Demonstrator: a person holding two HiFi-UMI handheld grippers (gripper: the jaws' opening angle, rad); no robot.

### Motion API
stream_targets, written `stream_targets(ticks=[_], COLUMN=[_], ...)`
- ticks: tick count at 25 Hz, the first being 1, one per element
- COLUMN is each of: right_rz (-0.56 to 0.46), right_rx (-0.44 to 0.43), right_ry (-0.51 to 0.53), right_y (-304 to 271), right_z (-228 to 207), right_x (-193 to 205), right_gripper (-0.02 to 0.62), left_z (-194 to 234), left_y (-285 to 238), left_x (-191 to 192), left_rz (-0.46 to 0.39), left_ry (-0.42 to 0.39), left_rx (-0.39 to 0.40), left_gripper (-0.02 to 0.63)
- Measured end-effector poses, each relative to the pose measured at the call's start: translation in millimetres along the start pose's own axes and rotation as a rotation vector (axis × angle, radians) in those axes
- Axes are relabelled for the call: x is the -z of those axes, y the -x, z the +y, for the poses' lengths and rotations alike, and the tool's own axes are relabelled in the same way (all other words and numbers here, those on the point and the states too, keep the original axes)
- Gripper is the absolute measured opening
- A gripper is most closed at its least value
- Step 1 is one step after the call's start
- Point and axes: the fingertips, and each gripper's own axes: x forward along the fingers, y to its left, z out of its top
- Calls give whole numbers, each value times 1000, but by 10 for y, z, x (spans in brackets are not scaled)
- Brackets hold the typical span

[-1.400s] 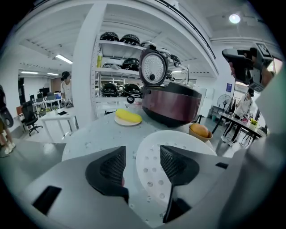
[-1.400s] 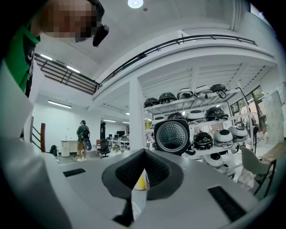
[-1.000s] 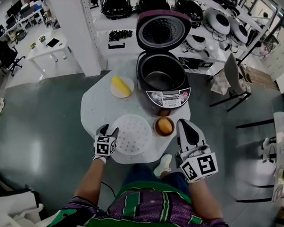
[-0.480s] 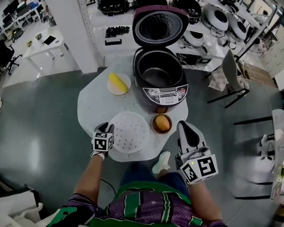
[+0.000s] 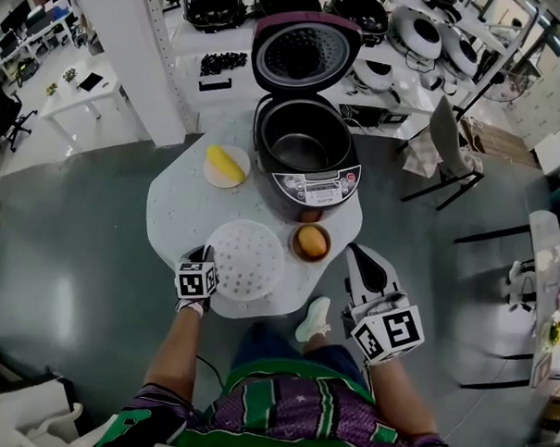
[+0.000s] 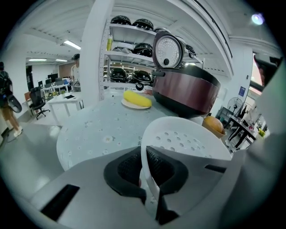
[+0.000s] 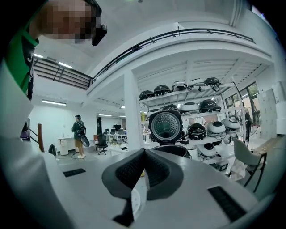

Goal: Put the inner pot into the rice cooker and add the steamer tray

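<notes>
The white perforated steamer tray (image 5: 248,260) lies flat on the pale table (image 5: 181,214), near its front edge. My left gripper (image 5: 205,255) is at the tray's left side; its jaws have just been closing and now pinch the thin rim (image 6: 148,157). In the left gripper view the tray (image 6: 190,142) spreads out past my left gripper (image 6: 145,154). The rice cooker (image 5: 311,186) stands behind with its lid (image 5: 300,52) up and the dark inner pot (image 5: 296,146) seated inside. My right gripper (image 5: 368,265) hovers off the table's right front corner, shut and empty, (image 7: 143,166) pointing towards the cooker.
A small bowl holding an orange (image 5: 311,241) sits between the tray and the cooker. A plate with a yellow item (image 5: 226,166) is at the cooker's left. Shelves of other cookers (image 5: 427,39) stand behind, a chair (image 5: 444,142) to the right. A person (image 7: 79,136) stands far off.
My left gripper's jaws went from open beside the tray to closed on its left rim. The right gripper stayed where it was, shut.
</notes>
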Motion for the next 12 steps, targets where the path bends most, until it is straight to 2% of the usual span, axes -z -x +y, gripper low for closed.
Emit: stream_targets(ticks=[5,12], right_rz=[10,4], right_rx=[-4,-24], right_ry=[9,9], right_y=[38,-7], right_z=[16,37], right_x=[-77,-197], right_gripper=[5,5], left_z=[49,127], left_y=[74,270], left_x=[-42,-143], left_rz=[-20,-57], left_ry=[98,153], left_rx=[-12,-25], left_gripper=[35,35])
